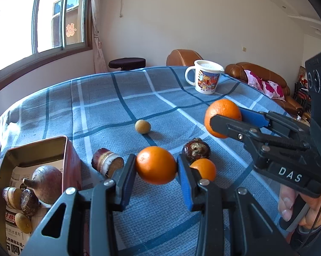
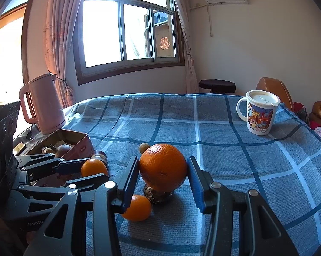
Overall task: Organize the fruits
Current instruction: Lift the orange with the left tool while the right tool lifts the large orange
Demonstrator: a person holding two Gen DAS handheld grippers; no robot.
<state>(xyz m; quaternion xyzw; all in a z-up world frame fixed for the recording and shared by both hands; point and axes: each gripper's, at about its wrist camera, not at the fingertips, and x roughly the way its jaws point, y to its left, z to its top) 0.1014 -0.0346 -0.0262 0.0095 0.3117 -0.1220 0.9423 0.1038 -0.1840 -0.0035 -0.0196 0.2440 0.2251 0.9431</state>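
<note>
From the left wrist we see our left tongs (image 1: 156,166) clamped on a small orange (image 1: 156,164), lifted clear of the checked surface (image 1: 109,106). The open tin (image 1: 63,147) sits just left, already holding brown fruits, so that's likely where this one is headed. Our right tongs (image 1: 226,120) grip a bigger orange (image 1: 223,112) aloft.

From the right wrist, the big orange (image 2: 163,167) sits pinched between both pads above a third orange (image 2: 137,208) and a dark fruit (image 2: 158,195), which rest loose on the surface.
</note>
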